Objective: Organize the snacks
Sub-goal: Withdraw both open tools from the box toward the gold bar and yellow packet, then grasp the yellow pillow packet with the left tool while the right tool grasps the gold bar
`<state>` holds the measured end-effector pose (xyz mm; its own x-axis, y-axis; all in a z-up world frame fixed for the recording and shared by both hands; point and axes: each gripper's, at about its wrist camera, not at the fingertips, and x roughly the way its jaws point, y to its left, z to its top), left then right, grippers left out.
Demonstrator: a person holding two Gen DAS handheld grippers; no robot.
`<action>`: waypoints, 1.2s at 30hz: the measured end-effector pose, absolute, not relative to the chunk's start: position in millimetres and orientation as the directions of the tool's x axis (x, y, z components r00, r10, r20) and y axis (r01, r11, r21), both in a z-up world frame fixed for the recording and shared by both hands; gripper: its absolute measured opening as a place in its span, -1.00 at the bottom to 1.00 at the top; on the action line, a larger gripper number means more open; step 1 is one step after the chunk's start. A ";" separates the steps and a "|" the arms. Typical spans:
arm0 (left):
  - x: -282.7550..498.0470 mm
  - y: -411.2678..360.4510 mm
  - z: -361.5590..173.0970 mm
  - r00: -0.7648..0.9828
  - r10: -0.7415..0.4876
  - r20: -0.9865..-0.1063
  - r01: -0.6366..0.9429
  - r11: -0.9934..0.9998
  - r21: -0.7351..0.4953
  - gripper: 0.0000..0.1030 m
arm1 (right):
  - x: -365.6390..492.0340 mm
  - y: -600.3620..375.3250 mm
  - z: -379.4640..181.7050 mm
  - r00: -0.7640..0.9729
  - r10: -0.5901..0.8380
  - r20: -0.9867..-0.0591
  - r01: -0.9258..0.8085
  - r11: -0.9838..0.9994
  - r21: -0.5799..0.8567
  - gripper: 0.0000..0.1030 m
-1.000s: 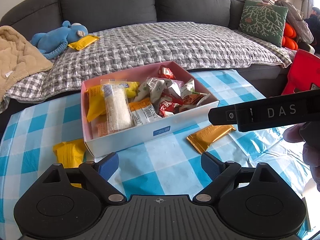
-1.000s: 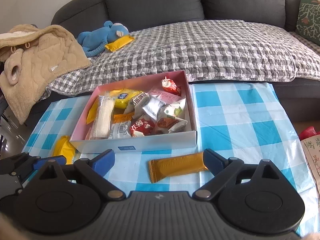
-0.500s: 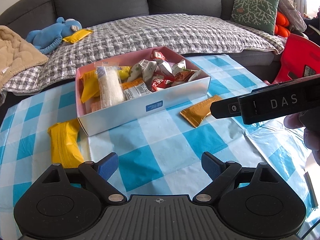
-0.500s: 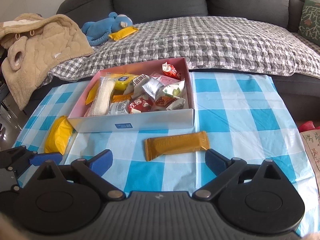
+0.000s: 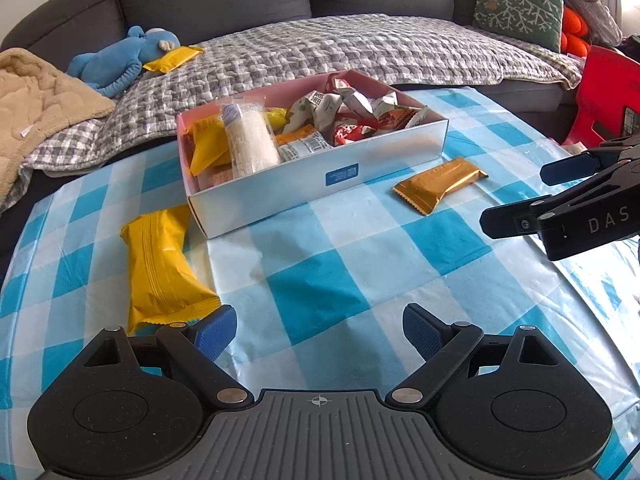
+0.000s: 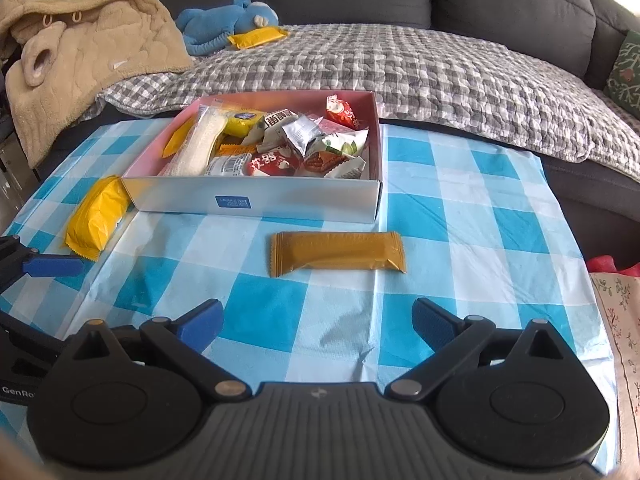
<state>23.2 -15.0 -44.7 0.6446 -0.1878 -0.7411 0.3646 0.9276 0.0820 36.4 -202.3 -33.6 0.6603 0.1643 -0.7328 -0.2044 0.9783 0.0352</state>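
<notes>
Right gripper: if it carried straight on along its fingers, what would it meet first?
Probably the gold snack bar lying flat on the checked tablecloth, centred ahead of the right gripper, whose fingers are opening and empty. Depth is uncertain; it might touch bare cloth first.

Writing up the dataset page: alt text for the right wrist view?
The open right gripper, jaws widening and empty, points at a gold snack bar on a blue checked tablecloth. Behind it sits a snack-filled box, a yellow packet at its left.
</notes>
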 end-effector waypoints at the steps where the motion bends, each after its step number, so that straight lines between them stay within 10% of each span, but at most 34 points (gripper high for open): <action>1: 23.0 -13.0 -45.9 0.647 -0.182 -0.741 0.359 0.929 0.085 0.78 | 36.2 -203.1 -34.8 0.660 0.162 -0.734 -0.204 0.979 0.033 0.96; 36: 74.2 43.9 -46.7 0.730 -0.052 -0.681 0.085 0.996 0.016 0.79 | 97.8 -230.8 -51.8 0.656 0.217 -0.723 -0.225 0.970 0.087 0.97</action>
